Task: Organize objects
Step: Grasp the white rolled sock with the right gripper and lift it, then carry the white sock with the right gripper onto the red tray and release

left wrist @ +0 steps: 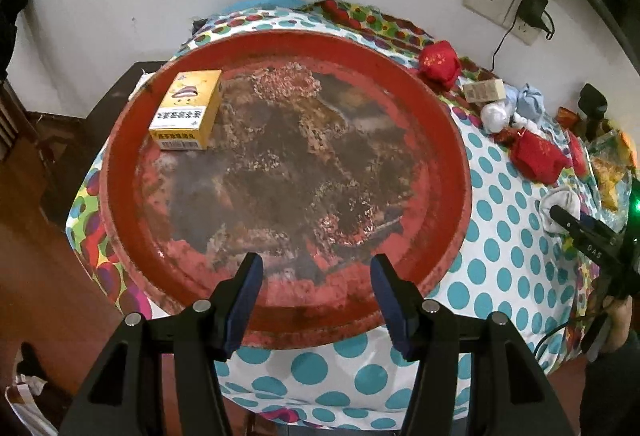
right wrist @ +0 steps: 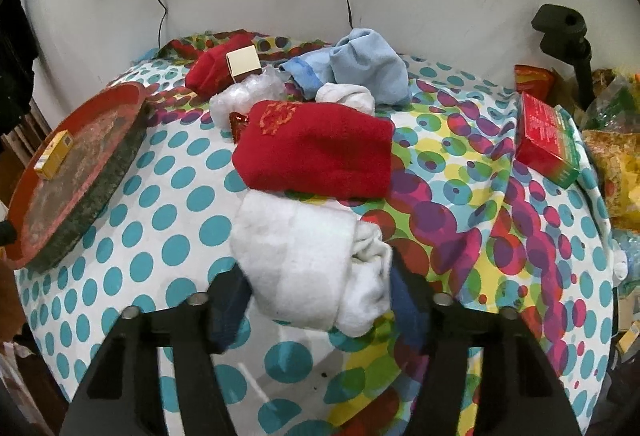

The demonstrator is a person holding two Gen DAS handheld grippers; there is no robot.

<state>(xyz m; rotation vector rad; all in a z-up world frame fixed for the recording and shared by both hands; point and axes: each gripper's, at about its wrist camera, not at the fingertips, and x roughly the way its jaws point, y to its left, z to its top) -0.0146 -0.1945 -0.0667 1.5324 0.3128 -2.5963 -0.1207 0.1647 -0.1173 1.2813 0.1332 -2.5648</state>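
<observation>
A round red tray (left wrist: 448, 139) with a worn brown middle lies on the dotted tablecloth. A yellow box (left wrist: 186, 109) rests at its far left. My left gripper (left wrist: 316, 262) hangs open over the tray's near rim with nothing between its fingers. In the right wrist view, a rolled white sock (right wrist: 304, 256) sits between the fingers of my right gripper (right wrist: 316, 268), which press on both of its sides. The same gripper (left wrist: 576, 228) shows at the right edge of the left wrist view, beside the sock (left wrist: 562, 199). The tray (right wrist: 100, 187) and the yellow box (right wrist: 54, 153) lie to its left.
Behind the white sock lie a red sock (right wrist: 316, 155), a blue cloth (right wrist: 368, 67), another white sock (right wrist: 348, 95), a second red sock (right wrist: 208, 71) with a small cream box (right wrist: 244, 65) and crumpled plastic (right wrist: 248, 91). A red-and-green box (right wrist: 548, 143), snack packs (right wrist: 616, 163) and a black stand (right wrist: 560, 27) are at the right.
</observation>
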